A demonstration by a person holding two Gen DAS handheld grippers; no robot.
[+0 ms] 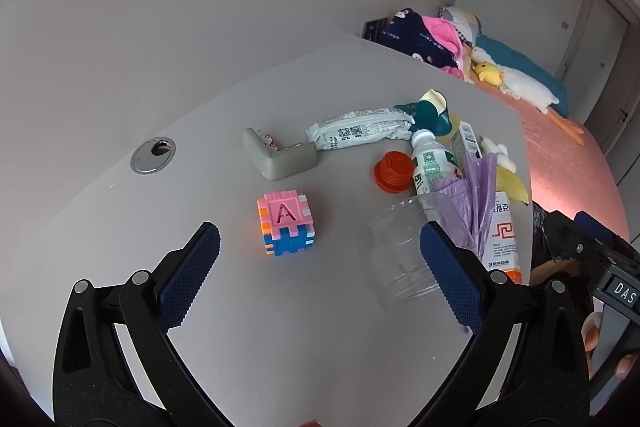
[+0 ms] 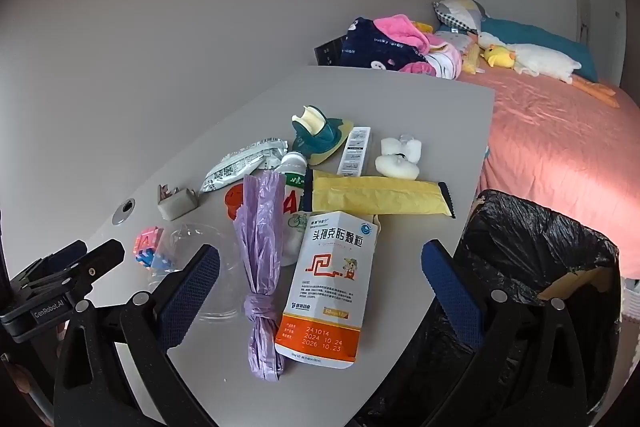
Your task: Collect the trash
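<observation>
Black hand-held grippers point(image 1: 320, 259) point(image 2: 320, 267) angled down, jaws wide.

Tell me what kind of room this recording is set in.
Most likely a bedroom at home. A bed with pink bedding, pillows and plush toys stands right behind the grey desk, and a bin lined with a black bag sits at the desk's corner.

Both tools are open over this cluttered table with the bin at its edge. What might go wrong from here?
1. The clear plastic jar lies on its side by the left tool and may roll if nudged.
2. The white-and-orange medicine pouch overlaps the knotted purple plastic bag; the right tool may drag both.
3. The pink letter-A block could be binned mistakenly.
</observation>
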